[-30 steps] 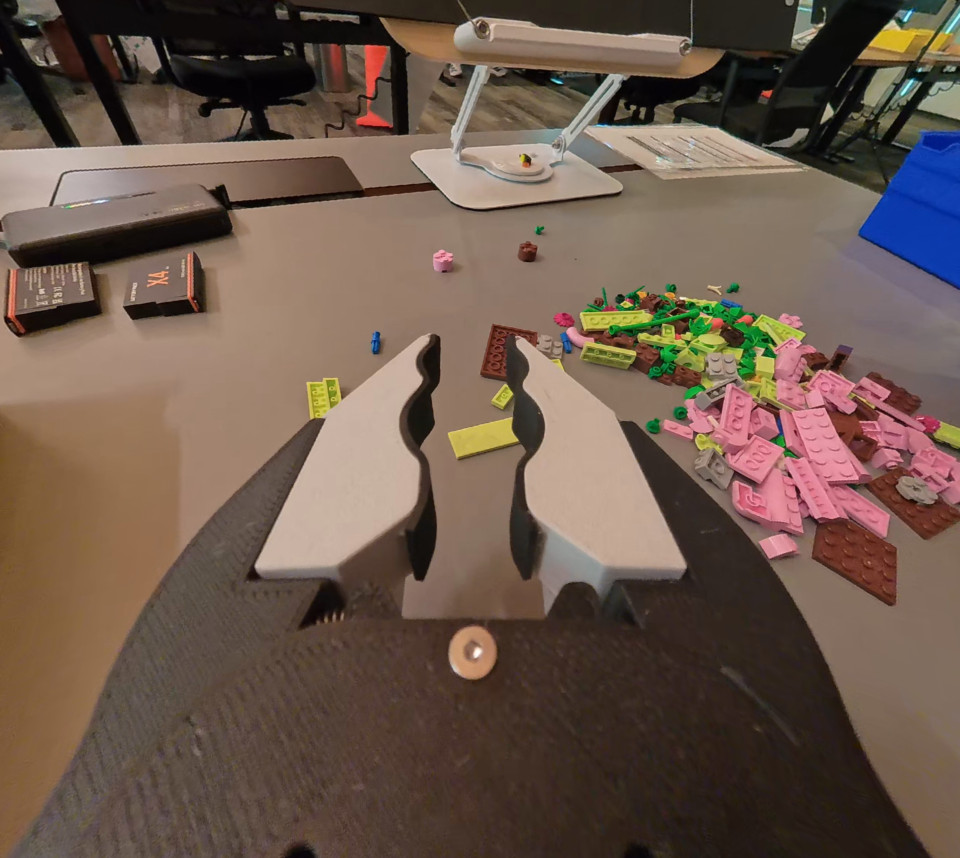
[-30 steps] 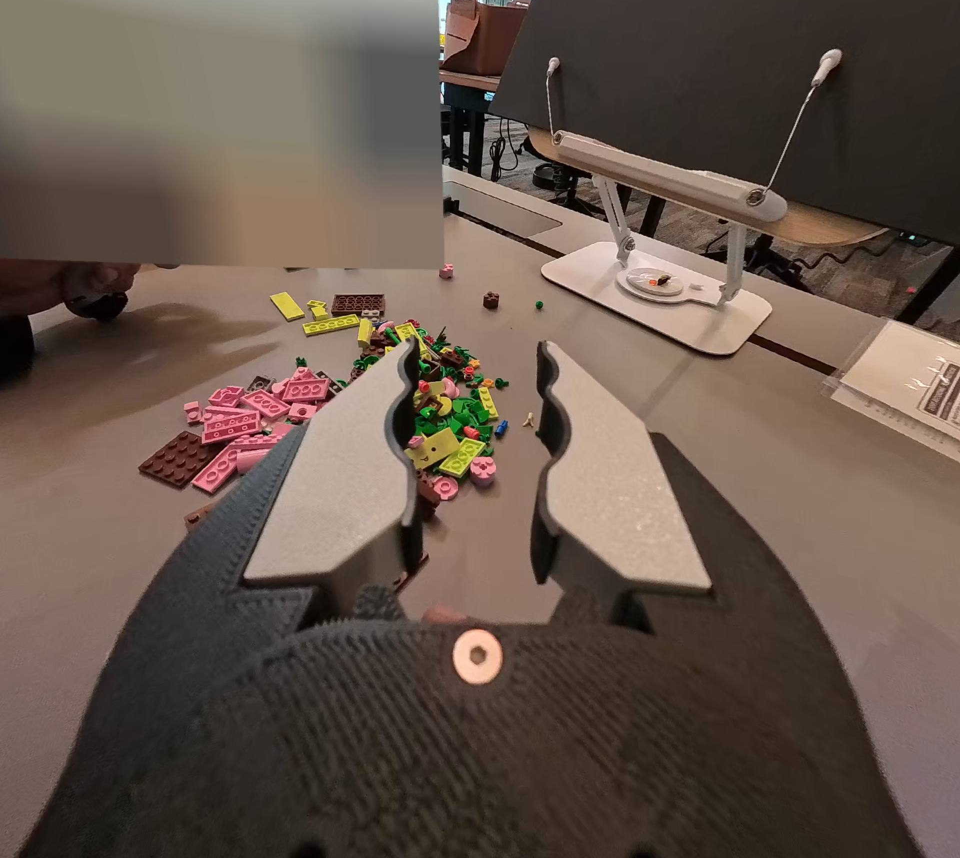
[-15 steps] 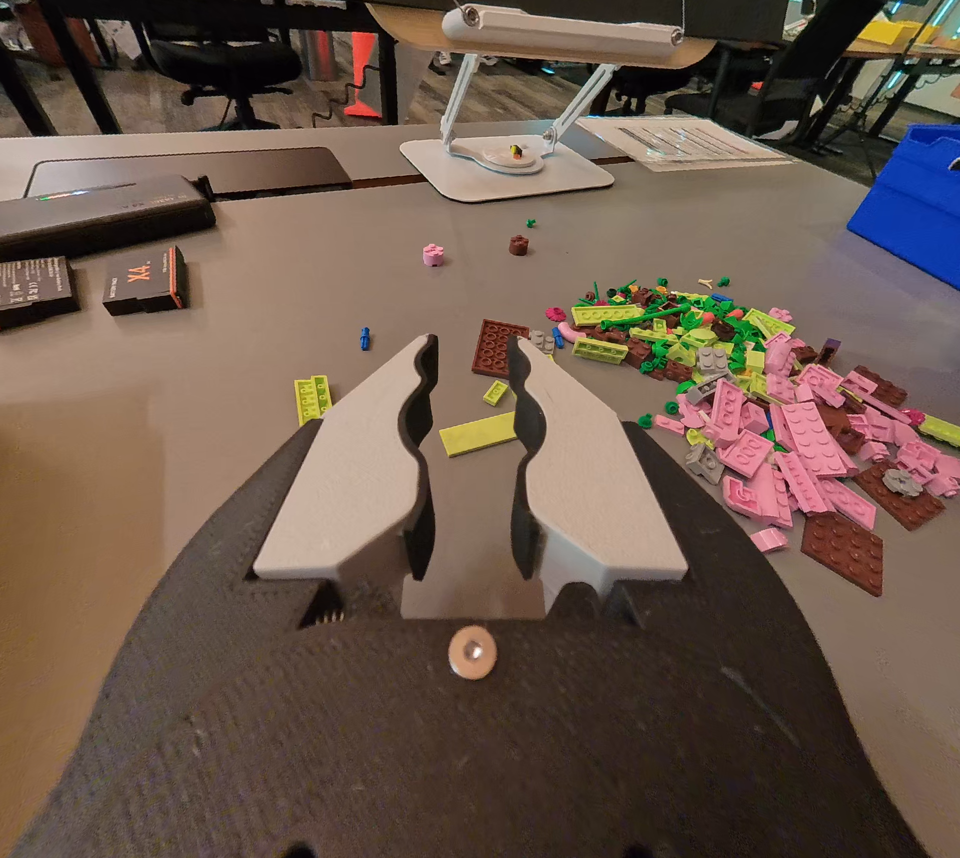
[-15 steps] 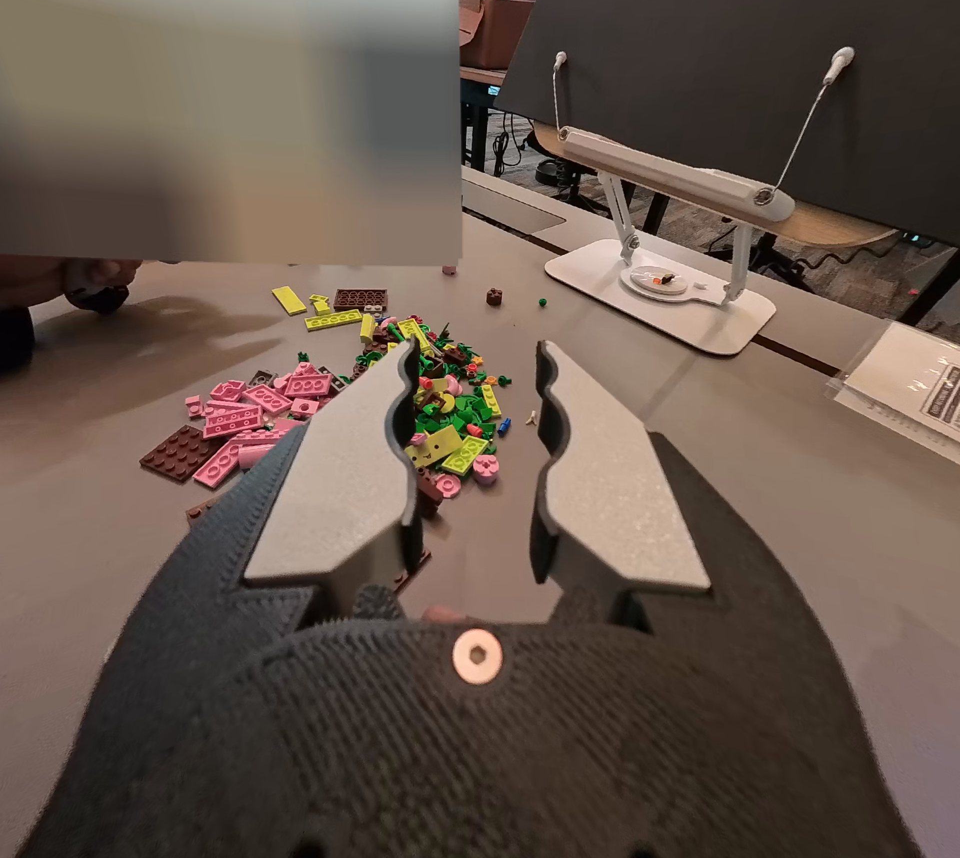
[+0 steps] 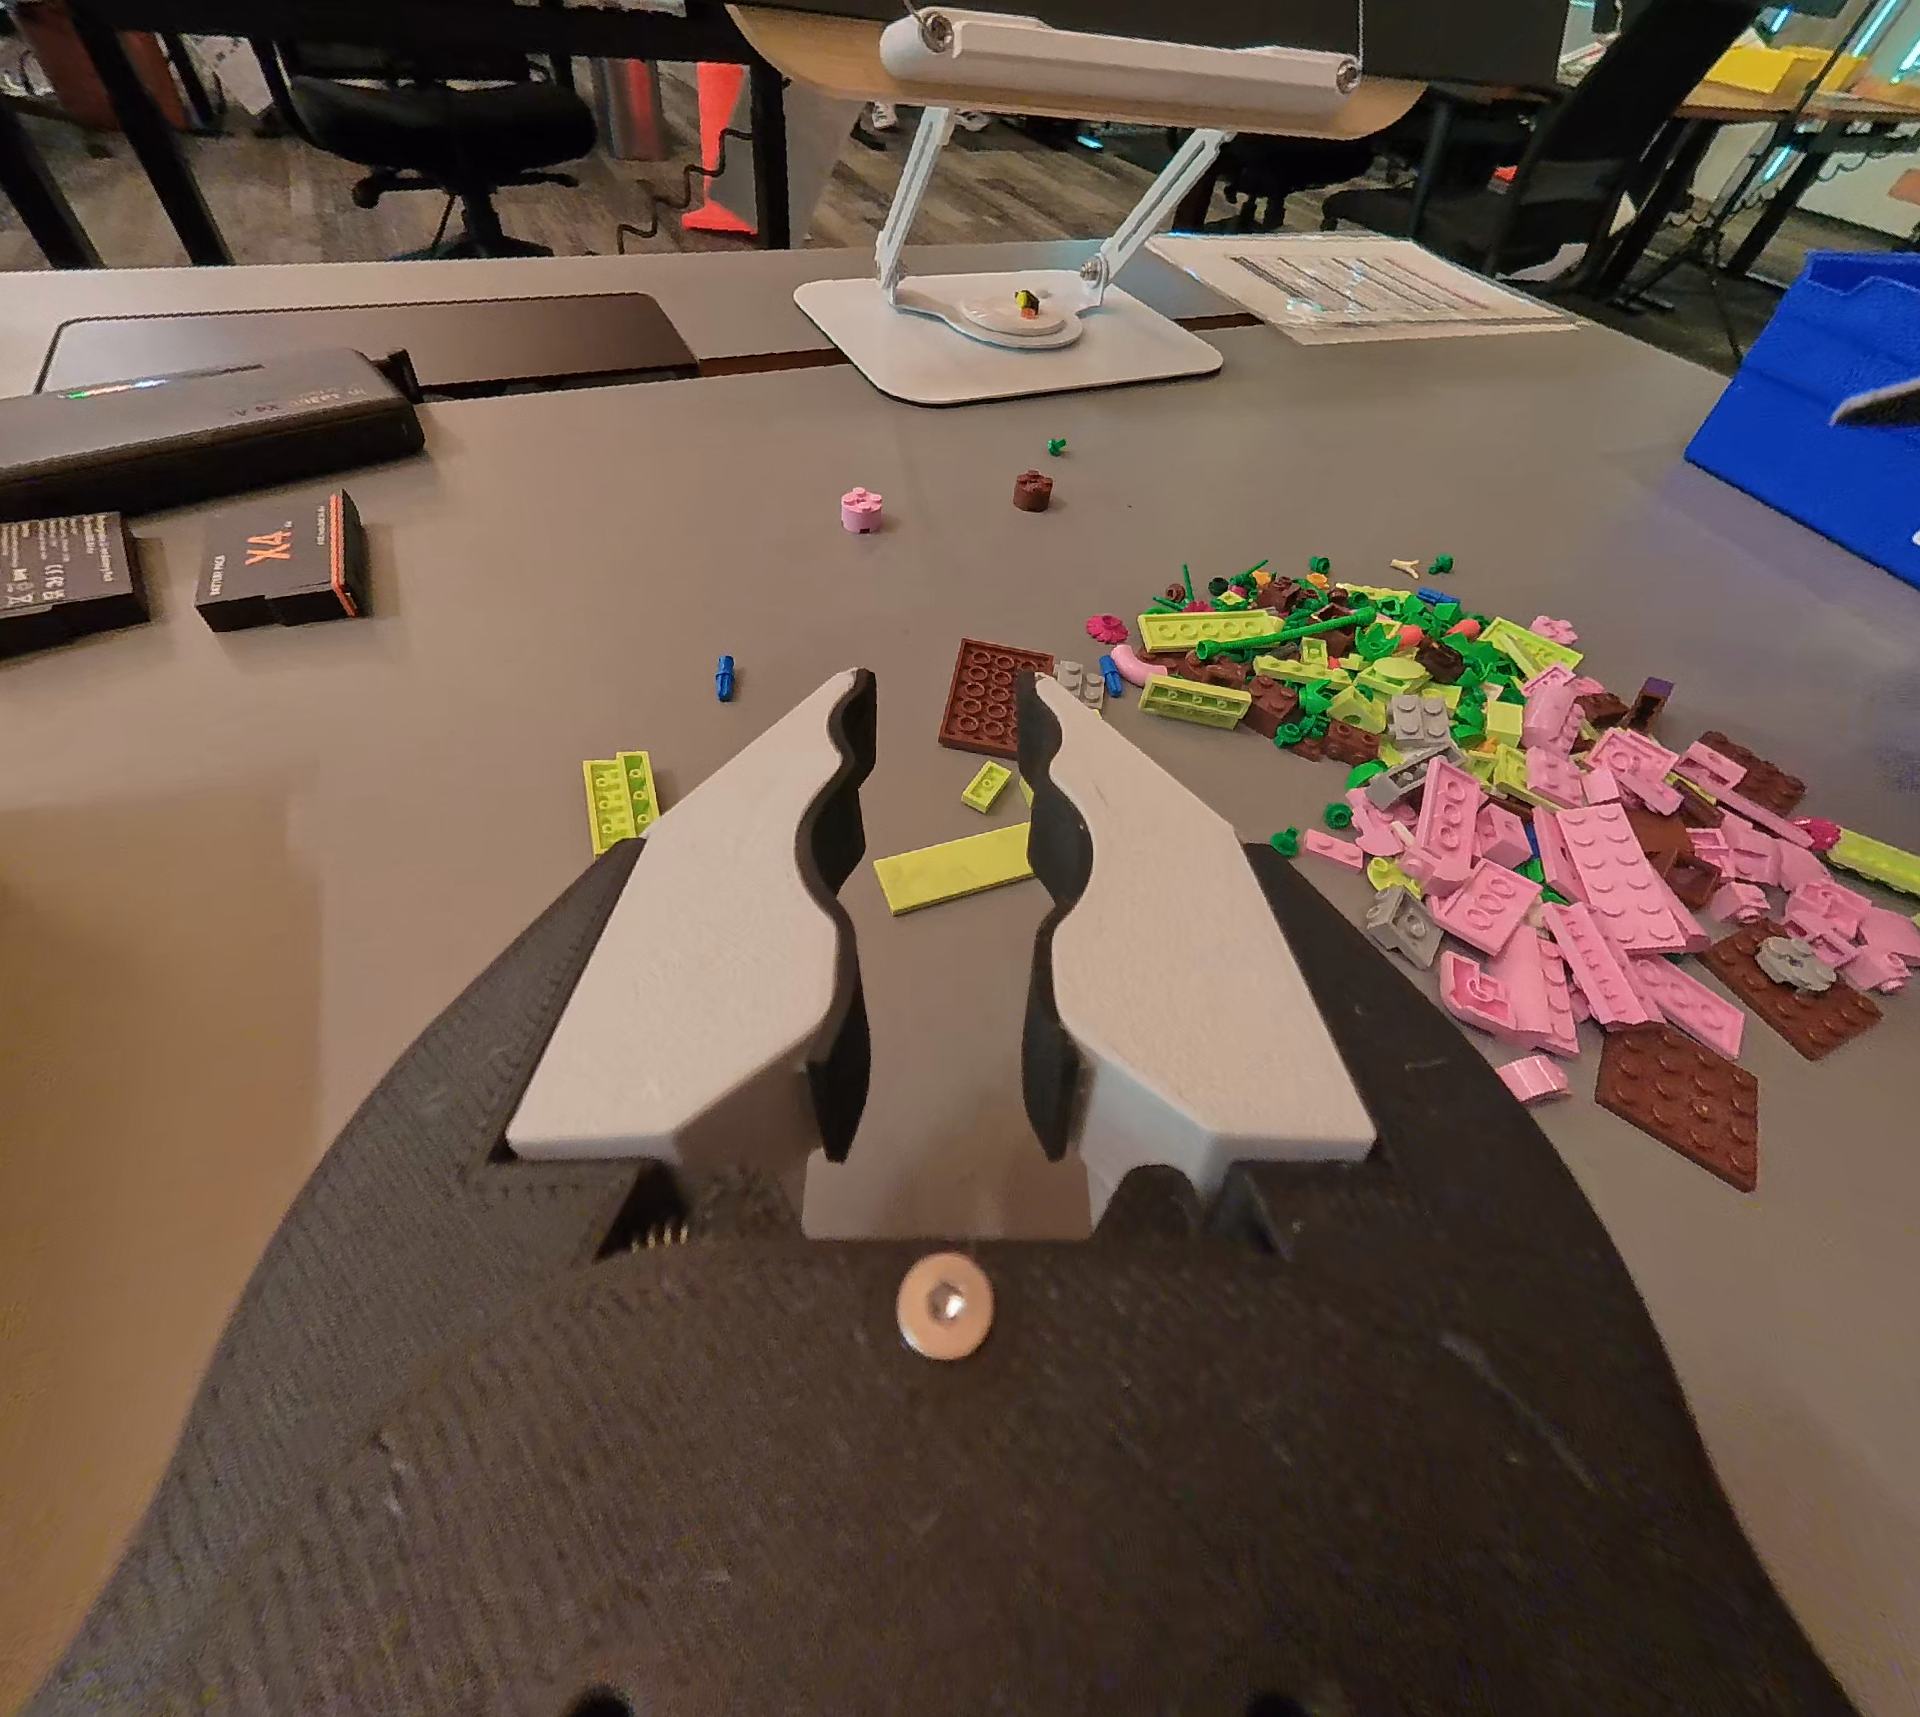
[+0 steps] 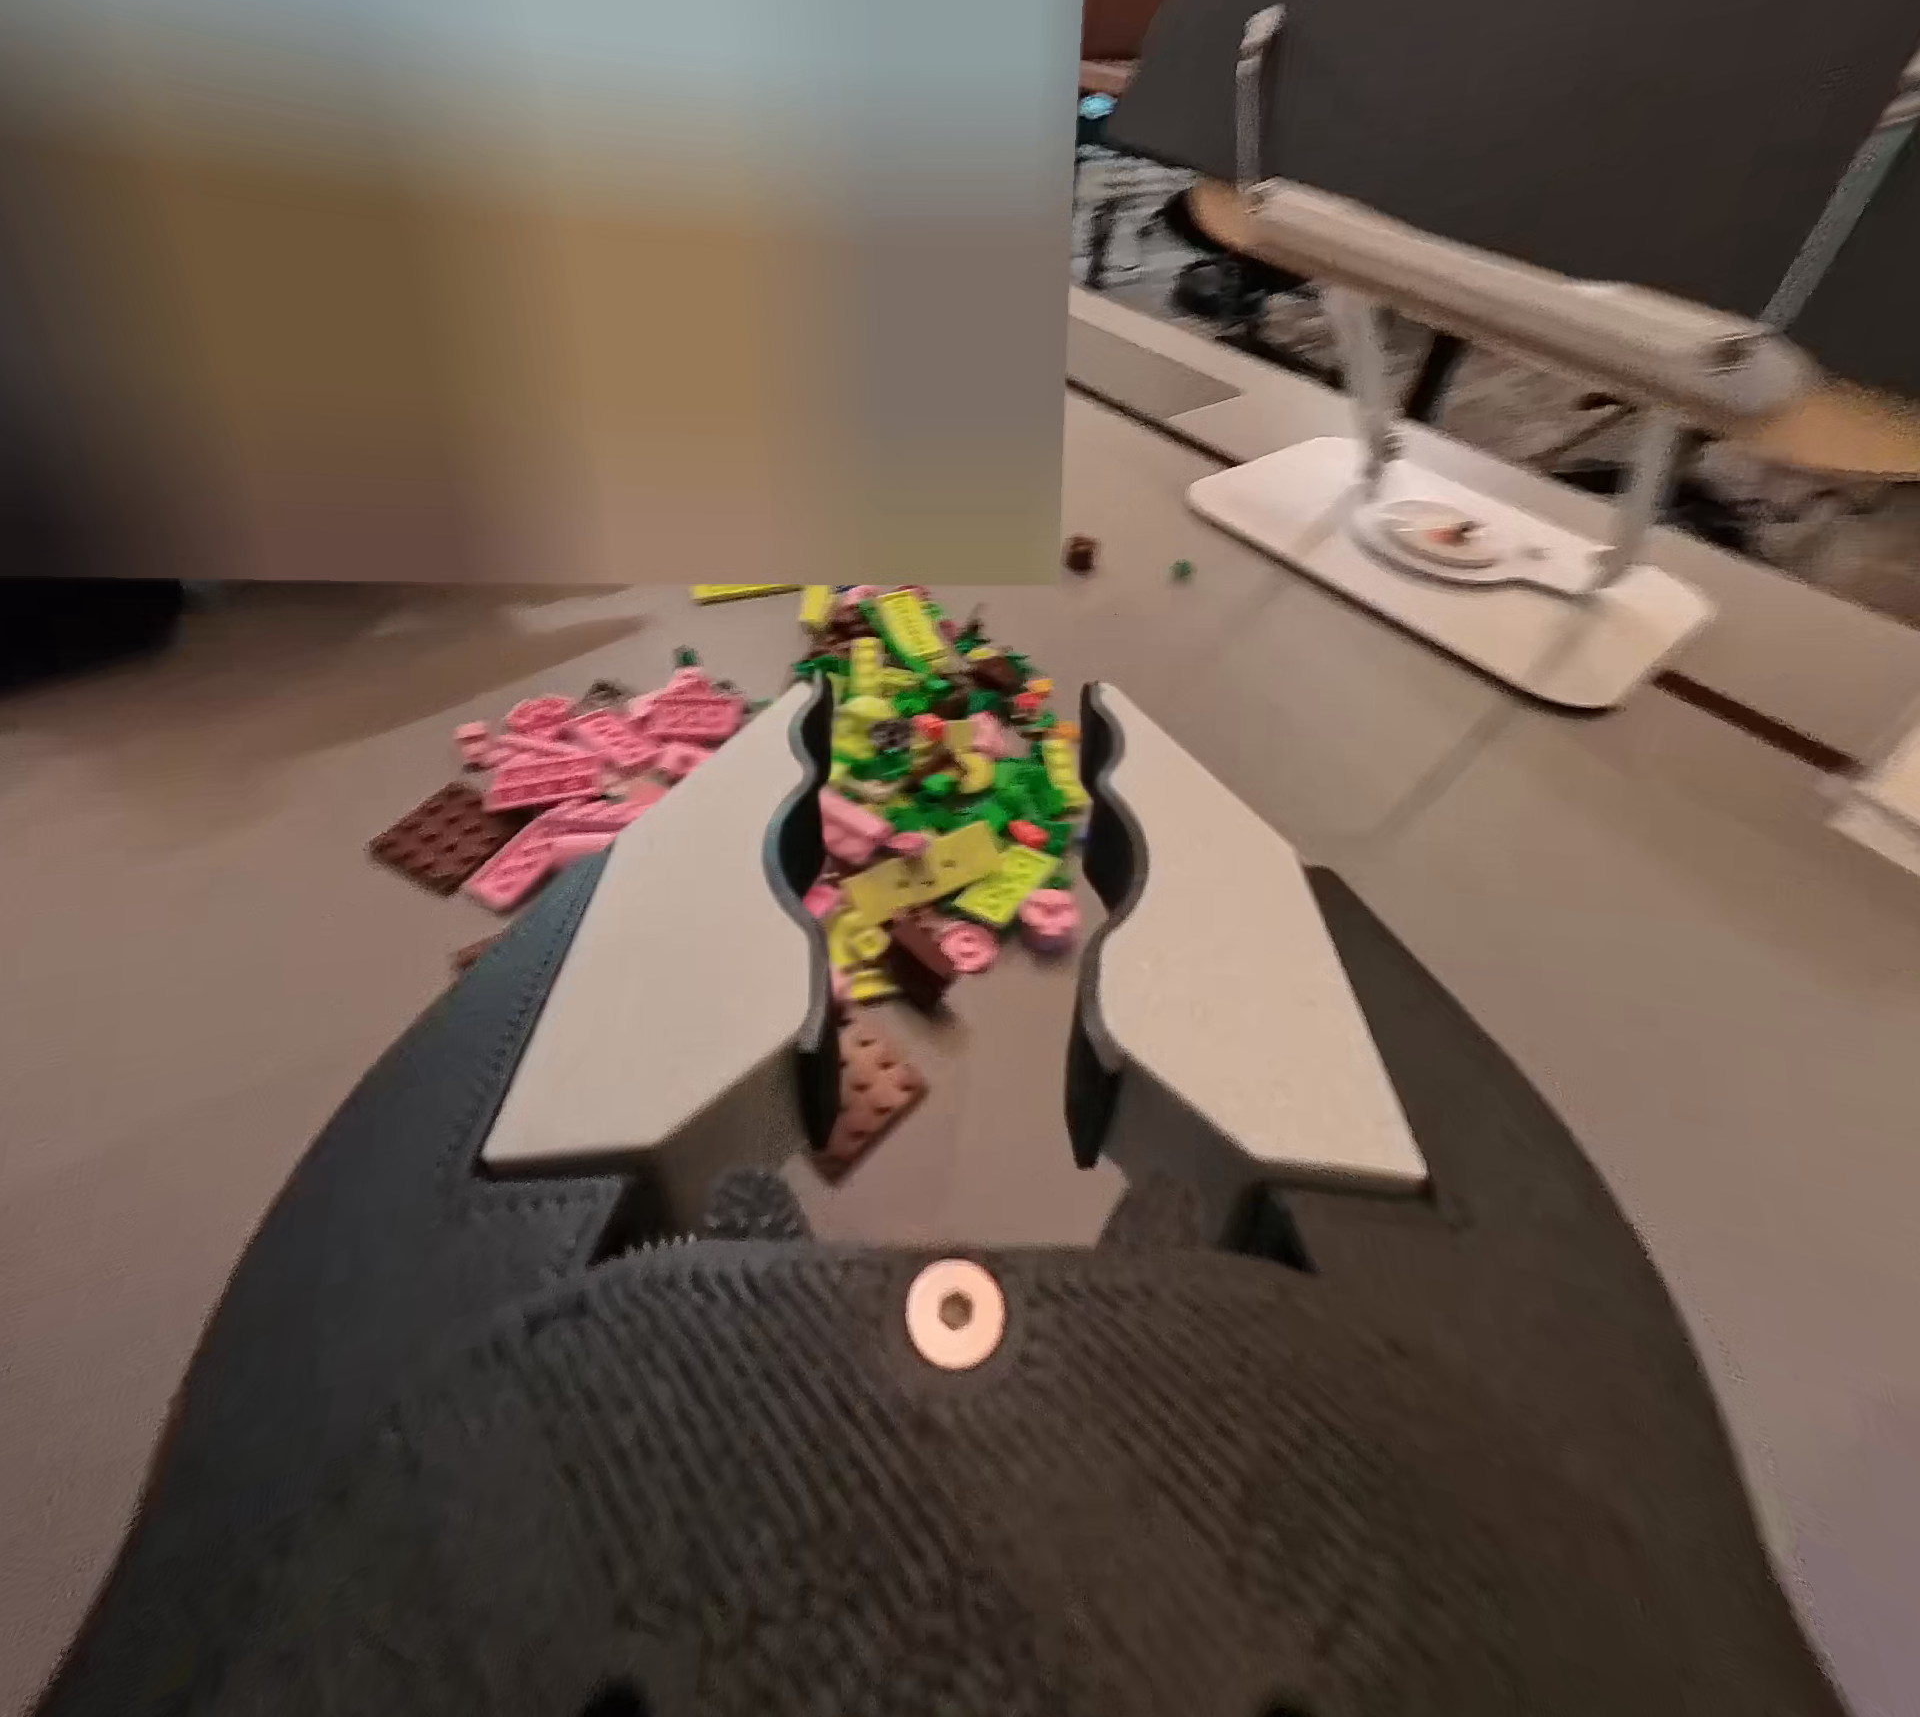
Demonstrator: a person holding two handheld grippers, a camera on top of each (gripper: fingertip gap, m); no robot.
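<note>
Lime-green flat smooth plate [image 5: 954, 867] lies between the empty, parted left gripper [image 5: 943, 693], long axis crosswise, right end farther; empty right gripper [image 6: 948, 703] gapes above the mixed brick pile [image 6: 935, 784], blurred there.

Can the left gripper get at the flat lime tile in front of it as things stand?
Probably yes. The left gripper is open and empty, and the flat lime tile lies alone on the grey table, showing between the fingers, clear of the brick pile. Lying flat, it may be hard to pinch.
</note>
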